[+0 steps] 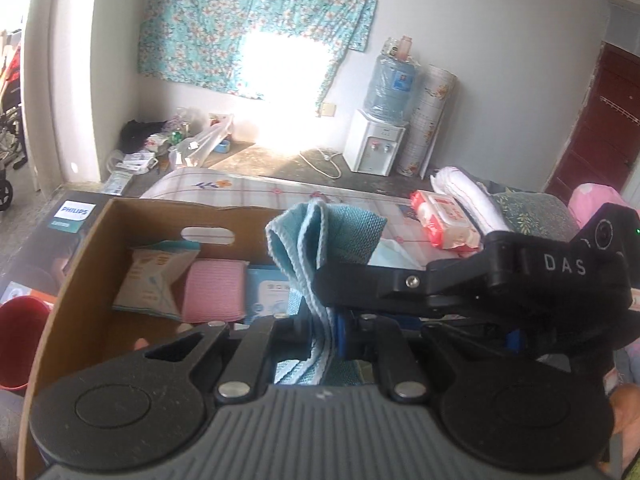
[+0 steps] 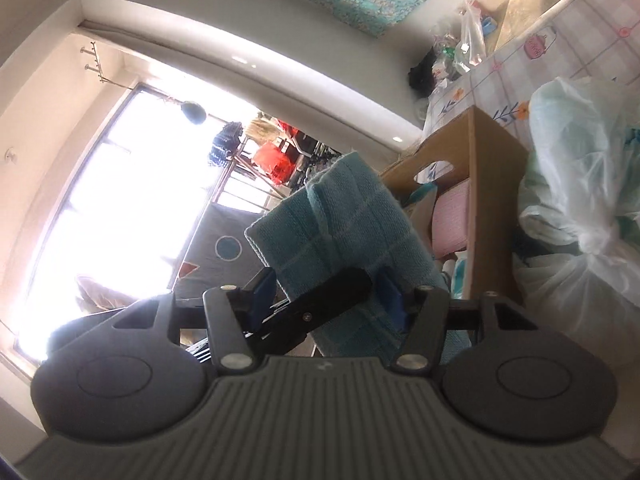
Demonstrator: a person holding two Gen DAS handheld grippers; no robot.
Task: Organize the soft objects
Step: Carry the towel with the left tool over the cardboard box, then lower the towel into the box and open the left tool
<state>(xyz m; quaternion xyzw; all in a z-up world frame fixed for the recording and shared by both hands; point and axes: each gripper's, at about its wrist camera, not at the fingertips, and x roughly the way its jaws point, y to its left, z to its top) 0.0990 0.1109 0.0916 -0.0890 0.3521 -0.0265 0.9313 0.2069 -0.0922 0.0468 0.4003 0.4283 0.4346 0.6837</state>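
A folded teal towel (image 1: 316, 240) is pinched in my left gripper (image 1: 320, 328), held above the open cardboard box (image 1: 80, 312). My right gripper (image 2: 332, 292) grips the same teal towel (image 2: 340, 216) from the side; its black body (image 1: 500, 284) shows in the left wrist view. The box holds a pink cloth (image 1: 214, 296), a beige packet (image 1: 156, 280) and a blue wipes pack (image 1: 268, 292). The box (image 2: 480, 184) and pink cloth (image 2: 450, 220) also show in the right wrist view.
A red-and-white wipes pack (image 1: 444, 224), a white folded towel (image 1: 468, 196) and a dark patterned cloth (image 1: 532, 212) lie on the checked bedsheet (image 1: 256, 192). A red bucket (image 1: 20, 340) stands left. A clear plastic bag (image 2: 580, 184) sits beside the box. A water dispenser (image 1: 376, 140) stands at the wall.
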